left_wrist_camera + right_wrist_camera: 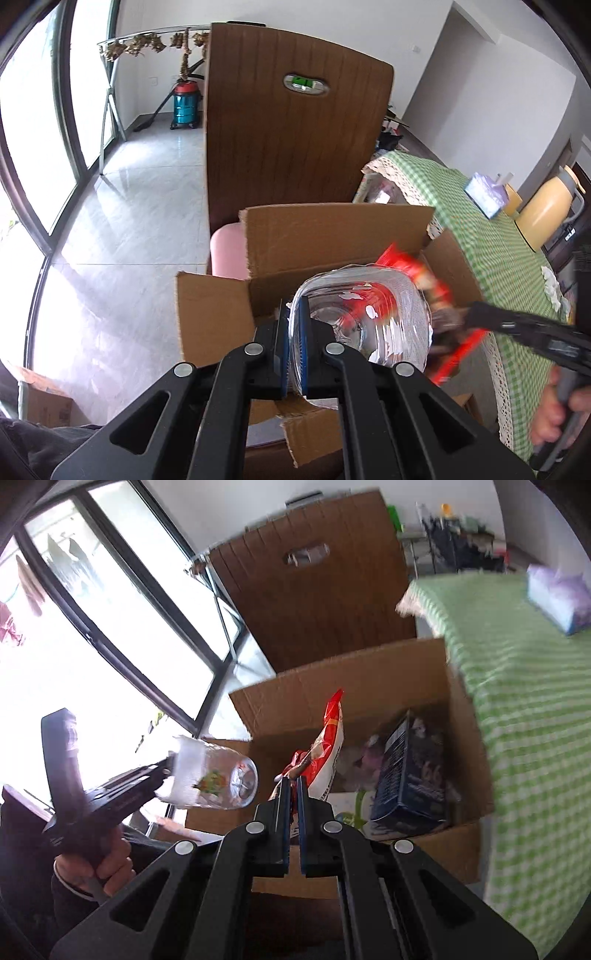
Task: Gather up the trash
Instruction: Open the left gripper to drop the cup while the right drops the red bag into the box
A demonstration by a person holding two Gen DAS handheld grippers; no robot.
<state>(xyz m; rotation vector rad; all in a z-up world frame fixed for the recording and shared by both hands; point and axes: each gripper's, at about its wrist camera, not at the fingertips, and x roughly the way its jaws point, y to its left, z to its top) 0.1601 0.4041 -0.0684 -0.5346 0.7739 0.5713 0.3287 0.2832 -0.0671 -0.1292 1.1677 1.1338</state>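
Right wrist view: cardboard box point(369, 686) with blue carton point(410, 771) inside

Clear cup point(358, 325), red wrapper point(327, 753) over carton point(369, 672)

Your left gripper point(293, 347) tilts downward, jaws clamped. Your right gripper point(293, 825) tilts down beside it, jaws pinched nearly together.

The dark blue box point(410, 771) bears a large "66".
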